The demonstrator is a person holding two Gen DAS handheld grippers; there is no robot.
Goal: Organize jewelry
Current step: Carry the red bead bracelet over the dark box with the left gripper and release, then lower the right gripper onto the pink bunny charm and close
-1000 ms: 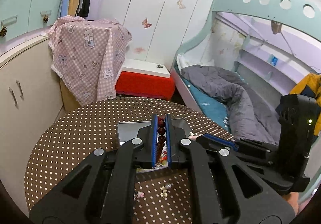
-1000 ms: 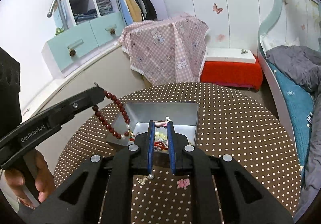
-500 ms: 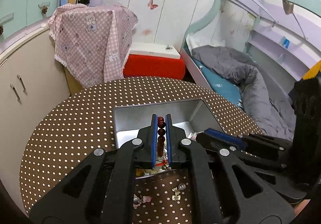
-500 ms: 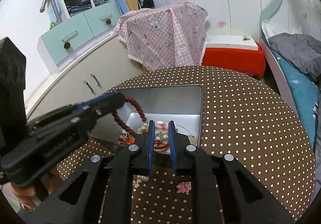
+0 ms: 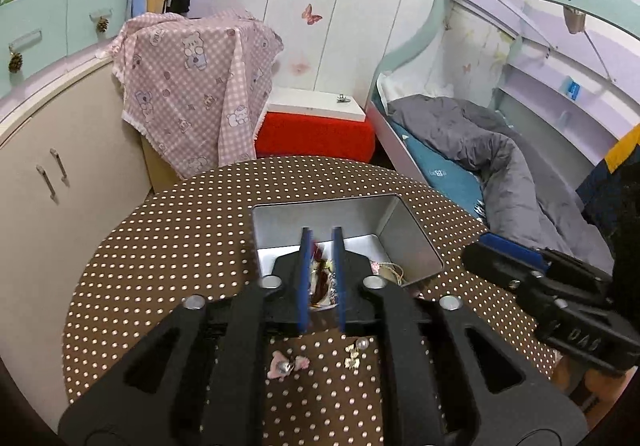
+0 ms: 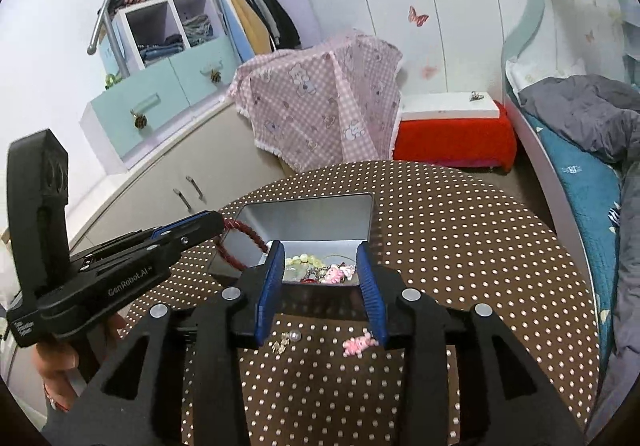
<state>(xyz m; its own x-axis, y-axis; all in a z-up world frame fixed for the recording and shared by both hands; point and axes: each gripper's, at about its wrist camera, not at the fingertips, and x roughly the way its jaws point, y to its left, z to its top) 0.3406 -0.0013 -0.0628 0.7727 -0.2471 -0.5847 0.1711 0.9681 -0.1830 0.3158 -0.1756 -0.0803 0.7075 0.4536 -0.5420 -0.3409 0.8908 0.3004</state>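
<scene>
Both grippers are now standing wider than a moment ago: the left gripper (image 5: 321,242) is parting its two blue fingers (image 5: 305,278), and the red bead bracelet (image 6: 240,242) that was pinched between them is slipping loose, one end dangling from the left gripper's tip and the loop draping over the left wall of the silver tin (image 6: 304,214), as the right wrist view shows. From the left wrist view the beads (image 5: 318,278) are showing blurred between the separated fingers, so whether anything is touching them cannot be told. The right gripper (image 6: 322,258) is hovering just in front of the tin with its jaws spread wide, holding nothing. One tin is sitting on the one round, brown polka-dot table (image 6: 460,246), with a tangle of jewelry lying inside. Two small pieces are lying on the cloth in front of the tin: one pearl charm (image 6: 290,338) and one pink clip (image 6: 358,345).
</scene>
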